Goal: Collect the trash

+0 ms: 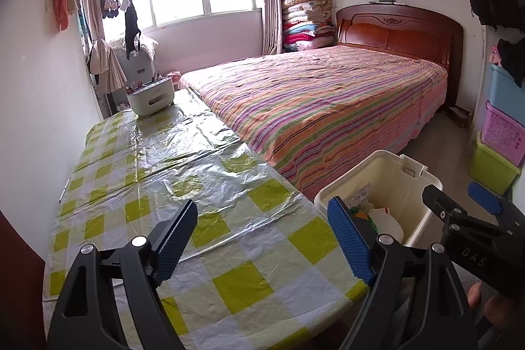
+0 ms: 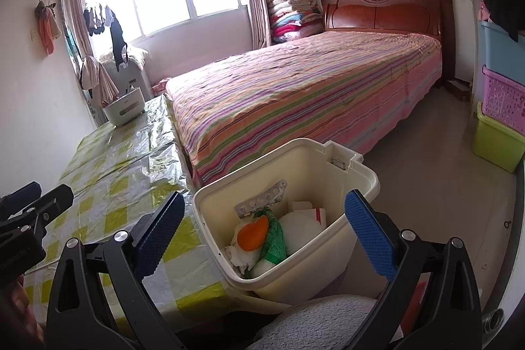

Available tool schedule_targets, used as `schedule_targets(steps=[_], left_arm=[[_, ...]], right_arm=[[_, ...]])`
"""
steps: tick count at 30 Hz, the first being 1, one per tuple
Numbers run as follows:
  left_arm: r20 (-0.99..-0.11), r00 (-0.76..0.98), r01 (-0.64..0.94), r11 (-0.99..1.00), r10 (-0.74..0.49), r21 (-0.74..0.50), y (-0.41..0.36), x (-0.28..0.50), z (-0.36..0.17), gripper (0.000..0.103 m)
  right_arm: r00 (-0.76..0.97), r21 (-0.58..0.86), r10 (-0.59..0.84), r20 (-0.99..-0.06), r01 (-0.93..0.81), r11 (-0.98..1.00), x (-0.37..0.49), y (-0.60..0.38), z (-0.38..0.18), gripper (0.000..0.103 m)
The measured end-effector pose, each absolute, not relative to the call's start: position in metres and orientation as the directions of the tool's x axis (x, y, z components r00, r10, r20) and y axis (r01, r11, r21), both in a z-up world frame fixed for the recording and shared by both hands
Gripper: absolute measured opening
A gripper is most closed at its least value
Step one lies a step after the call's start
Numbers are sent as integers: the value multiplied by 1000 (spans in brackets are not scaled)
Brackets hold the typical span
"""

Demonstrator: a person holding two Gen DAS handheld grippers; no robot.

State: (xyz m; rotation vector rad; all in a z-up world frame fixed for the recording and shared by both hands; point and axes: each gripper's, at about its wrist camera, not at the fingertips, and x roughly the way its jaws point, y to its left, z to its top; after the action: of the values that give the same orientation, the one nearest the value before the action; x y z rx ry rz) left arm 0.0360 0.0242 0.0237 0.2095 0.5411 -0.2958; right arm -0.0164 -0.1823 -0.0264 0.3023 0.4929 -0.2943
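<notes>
Trash (image 2: pixel 262 238) lies heaped inside the bin (image 2: pixel 331 251), which stands on the floor just beside the counter (image 1: pixel 229 277) at its bed-side edge. In the heap, an orange piece (image 2: pixel 252 235) sits on top of crumpled white paper (image 2: pixel 241 256), a green wrapper (image 2: pixel 275 240) runs down beside it, a silver blister strip (image 2: pixel 261 201) leans against the far wall of the bin, and a white-and-red carton (image 2: pixel 310 212) lies behind a white wad (image 2: pixel 300 232).

Left hand-held gripper (image 1: pixel 262 246) hovers over the counter's near end with its jaws spread wide and nothing between them; its right finger (image 1: pixel 349 243) overlaps the bin's near rim in the left wrist view. Right hand-held gripper (image 2: pixel 264 238) hangs directly above the bin, jaws likewise spread wide and holding nothing, one finger to each side of the bin's opening. It also shows at the right edge of the left wrist view (image 1: pixel 466 215), just beside the bin.

On the counter, covered by a green-and-white checked cloth (image 1: pixel 157 173), a white caddy (image 1: pixel 151 97) stands at the far end from the bin. A bed (image 1: pixel 328 100) with a striped sheet runs along the counter's far side, and stacked crates (image 2: pixel 502 94) stand across the floor from the bin.
</notes>
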Motion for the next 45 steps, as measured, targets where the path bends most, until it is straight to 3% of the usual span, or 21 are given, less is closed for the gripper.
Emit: schedule_targets(steps=[45], left_arm=[[-543,816,311,943,-201,119,28,39,24,81]], right_arm=[[837,224,-181,-517,336,915,-13,-182,-38,97]])
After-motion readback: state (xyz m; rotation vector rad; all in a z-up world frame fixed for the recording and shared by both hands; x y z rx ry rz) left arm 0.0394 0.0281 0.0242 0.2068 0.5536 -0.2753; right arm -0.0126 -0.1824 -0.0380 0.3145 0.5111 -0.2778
